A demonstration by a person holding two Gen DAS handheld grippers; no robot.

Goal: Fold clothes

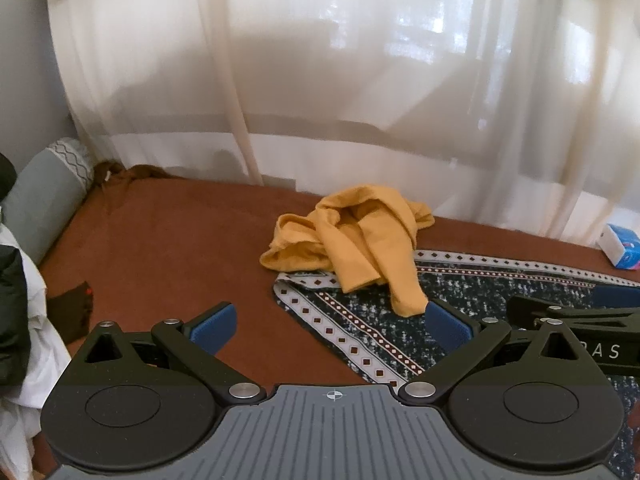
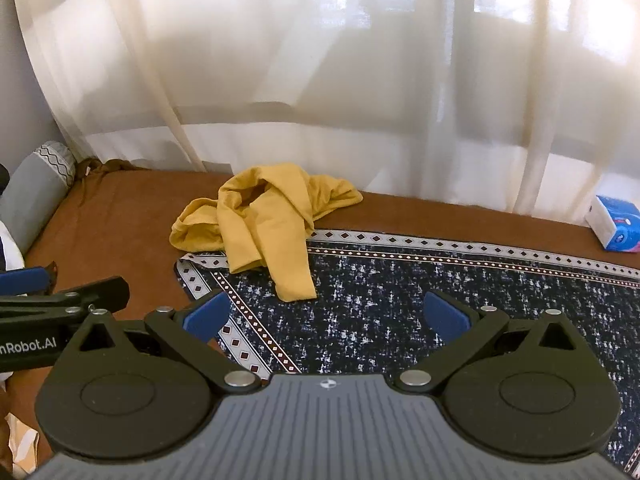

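A crumpled mustard-yellow cotton garment is lying in a loose heap on the rust-brown bed cover, its lower part draping over the corner of a dark blue speckled blanket with a diamond-patterned border.

From the left hand-held gripper the heap is sitting almost dead ahead, at about 12 o'clock, with one long strip of cloth trailing toward 1 o'clock and ending just short of that gripper's right pad. From the right hand-held gripper the same heap is lying off at about 11 o'clock, farther away. So the left one is looking nearer and better lined up.

The garment's trailing strip is running roughly from 11 to 5 o'clock in both views.

Both hand-held grippers are standing spread wide with nothing between their blue pads, hovering over the bed.

Nothing of the garment is lying flat or squared; it is looking bunched, not folded.
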